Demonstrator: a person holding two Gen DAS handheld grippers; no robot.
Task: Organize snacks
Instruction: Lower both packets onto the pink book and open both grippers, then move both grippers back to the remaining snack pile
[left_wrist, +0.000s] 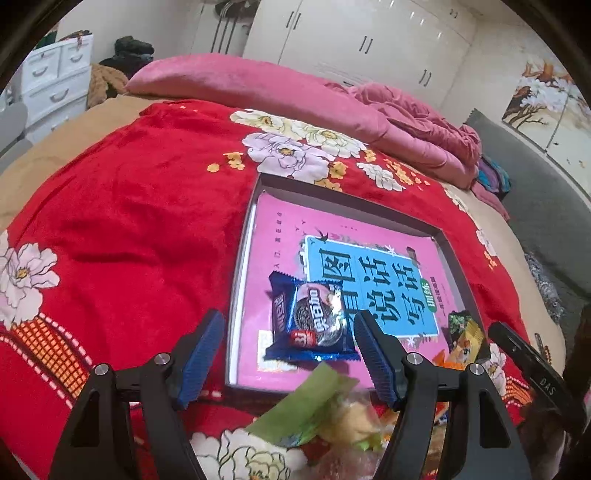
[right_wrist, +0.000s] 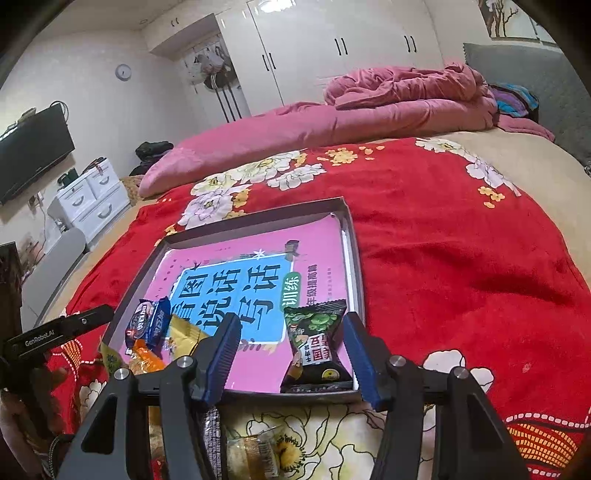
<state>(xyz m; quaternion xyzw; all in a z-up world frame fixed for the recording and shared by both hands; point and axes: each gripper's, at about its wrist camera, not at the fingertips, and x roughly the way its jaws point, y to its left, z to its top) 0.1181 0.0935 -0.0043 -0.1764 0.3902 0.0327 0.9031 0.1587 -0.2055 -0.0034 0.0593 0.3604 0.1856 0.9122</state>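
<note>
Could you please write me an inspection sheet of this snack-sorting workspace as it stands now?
Surface: bed under a red floral blanket.
Job's things: shallow grey tray lined with a pink workbook. In it lie a blue cookie packet and a dark green pea packet; yellow and orange packets sit at its near edge.
Clutter: loose snack packets on the blanket before the tray.
Grippers: left gripper open around the cookie packet, pads clear; right gripper open around the pea packet, pads clear.
Cables: nothing seen.
Surroundings: pink quilt, white wardrobe, white drawers, wall television.
</note>
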